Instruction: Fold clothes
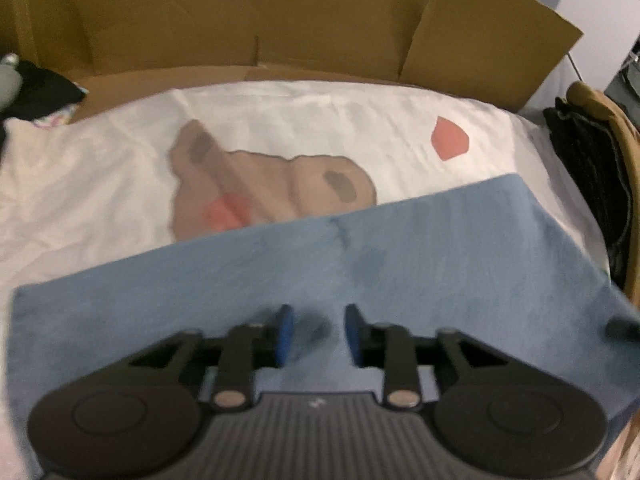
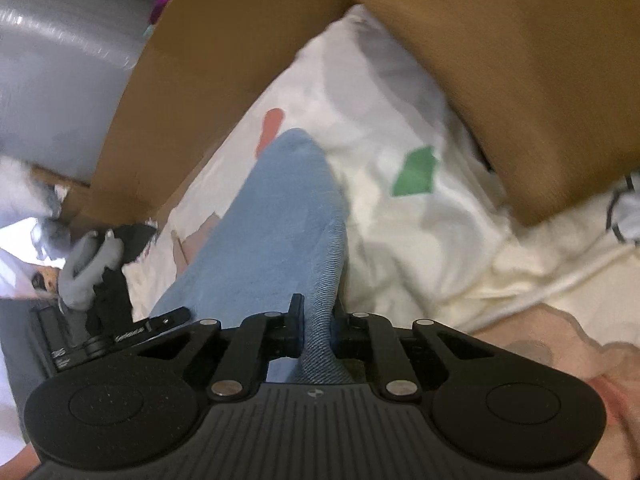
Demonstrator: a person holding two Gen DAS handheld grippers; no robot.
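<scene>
On the white sheet (image 2: 400,240), blue denim garment (image 2: 280,216) stretches lengthwise away.

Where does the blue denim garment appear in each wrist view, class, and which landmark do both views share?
Left wrist: blue denim garment lies flat across the lower half, beneath the open left gripper.
Right wrist: it rises up the centre, pinched in the right gripper.
Shared landmark: the white printed sheet.
</scene>
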